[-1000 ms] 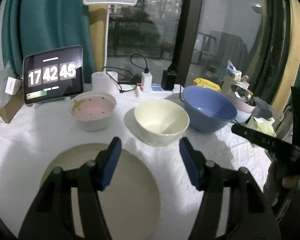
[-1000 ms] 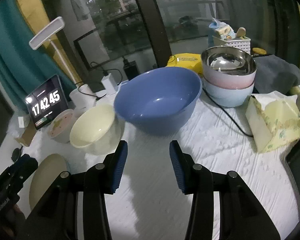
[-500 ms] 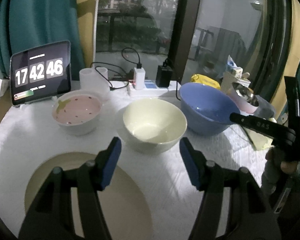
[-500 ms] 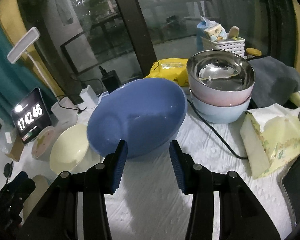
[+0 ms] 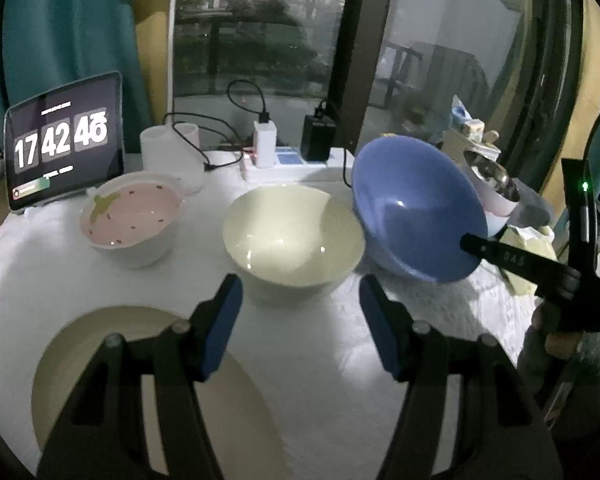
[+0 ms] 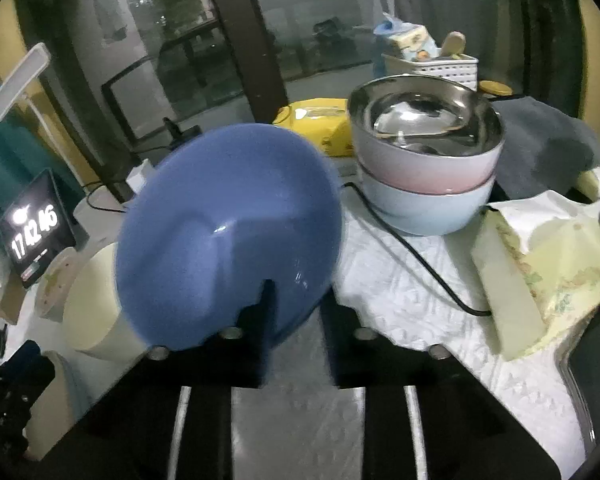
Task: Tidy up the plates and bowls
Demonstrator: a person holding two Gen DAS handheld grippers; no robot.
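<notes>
My right gripper (image 6: 296, 298) is closing on the near rim of the blue bowl (image 6: 228, 224), one finger inside and one outside. The pads press the rim, and the bowl is tipped up so its opening faces left. In the left wrist view the tilted blue bowl (image 5: 416, 220) leans beside the cream bowl (image 5: 292, 236), with the right gripper (image 5: 474, 244) at its right edge. My left gripper (image 5: 300, 300) is open and holds nothing. It hovers over the beige plate (image 5: 62, 372), just short of the cream bowl. A pink bowl (image 5: 132, 216) sits to the left.
A stack of steel, pink and pale blue bowls (image 6: 424, 152) stands at the back right. A black cable (image 6: 420, 264) and a tissue pack (image 6: 540, 268) lie to the right. A clock tablet (image 5: 64, 148), a white cup (image 5: 172, 156) and chargers (image 5: 266, 144) line the back edge.
The right gripper's jaws have closed onto the blue bowl's rim, and the bowl has tipped from flat to steeply tilted. The left gripper has edged toward the cream bowl, still open.
</notes>
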